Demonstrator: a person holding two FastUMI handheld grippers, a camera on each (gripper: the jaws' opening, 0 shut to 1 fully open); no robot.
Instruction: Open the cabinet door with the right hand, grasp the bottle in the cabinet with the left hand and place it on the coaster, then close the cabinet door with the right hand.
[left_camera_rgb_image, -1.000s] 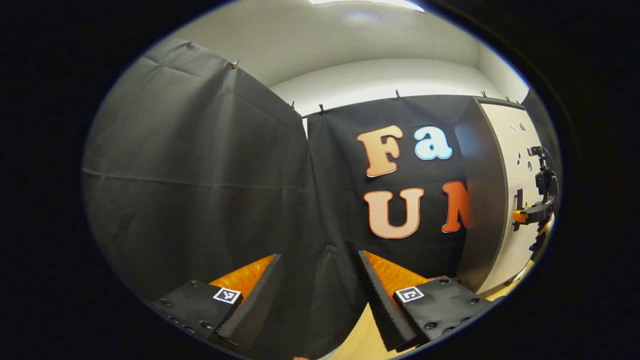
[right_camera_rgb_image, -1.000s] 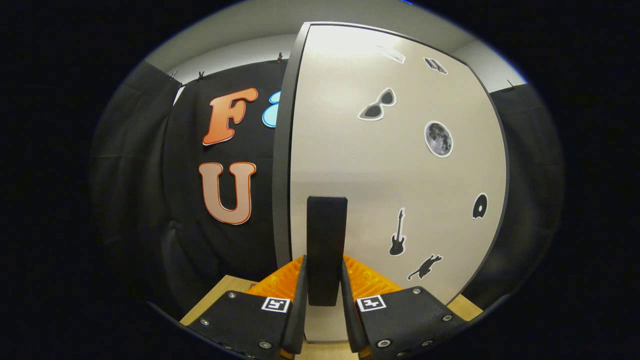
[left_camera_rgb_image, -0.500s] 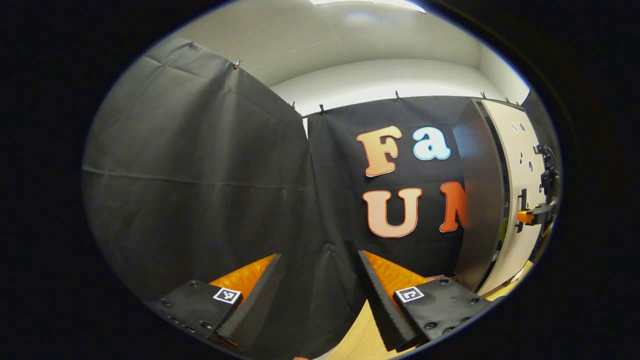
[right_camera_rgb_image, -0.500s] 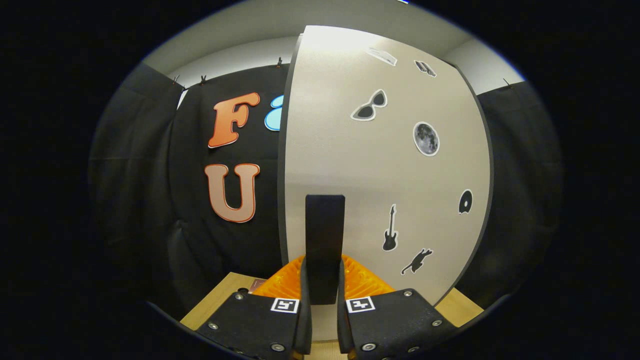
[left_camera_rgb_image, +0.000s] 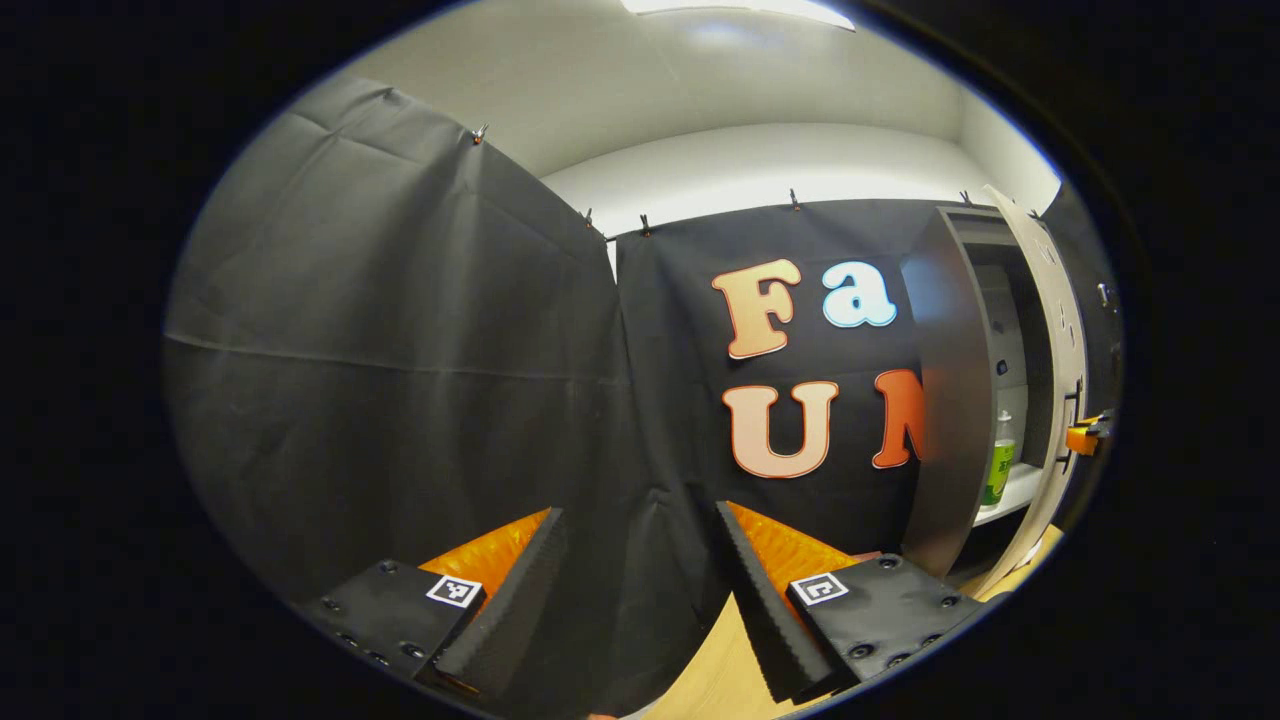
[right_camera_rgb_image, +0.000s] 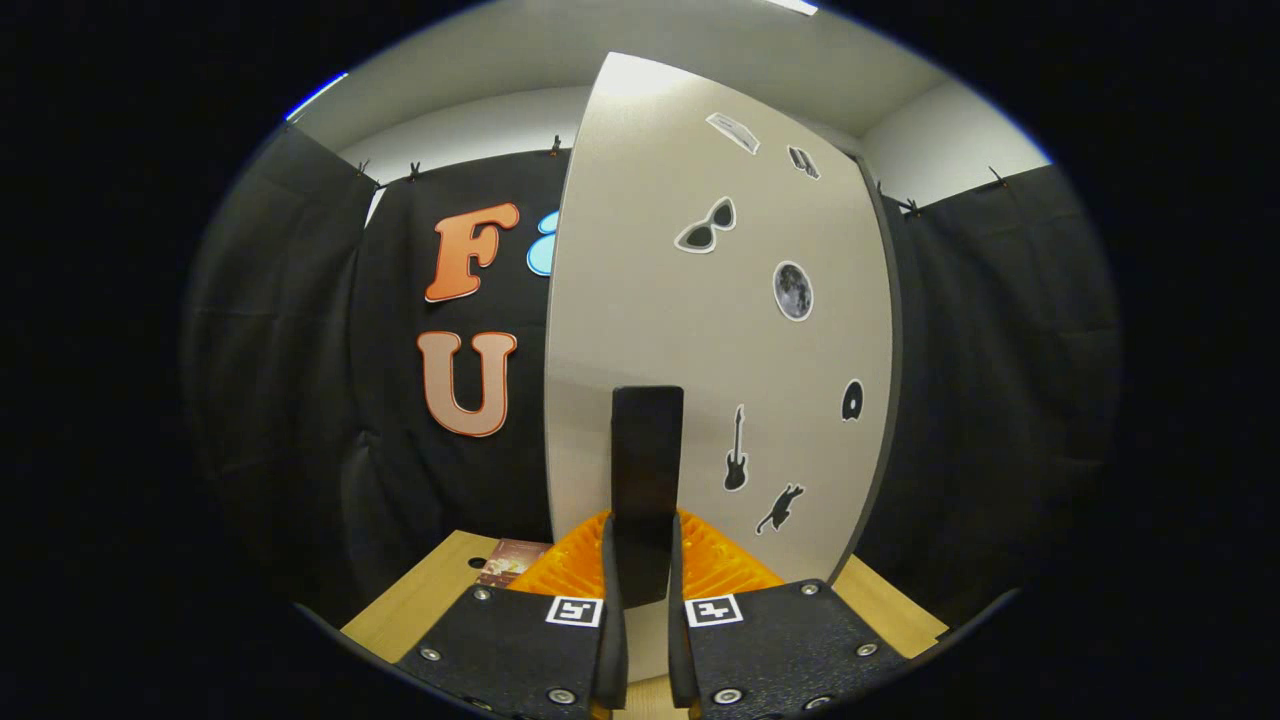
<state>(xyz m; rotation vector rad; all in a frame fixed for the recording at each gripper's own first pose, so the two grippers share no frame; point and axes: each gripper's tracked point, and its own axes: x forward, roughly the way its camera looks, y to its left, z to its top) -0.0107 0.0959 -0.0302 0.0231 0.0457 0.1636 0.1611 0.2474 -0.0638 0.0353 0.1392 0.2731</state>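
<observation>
the right gripper is clamped on the dark upright handle of the cabinet door, one finger pressed against each side of it. the pale door carries small stickers of sunglasses, a moon, a guitar and a cat, and it stands swung partly open. in the left gripper view the cabinet sits at the far right with its interior exposed. a bottle with a green label and a white top stands upright on a pale shelf inside. the left gripper hangs well apart from the cabinet, its fingers spread wide with nothing between them, facing the black cloth wall. a wooden table lies below, and a small reddish coaster rests on it near the wall.
</observation>
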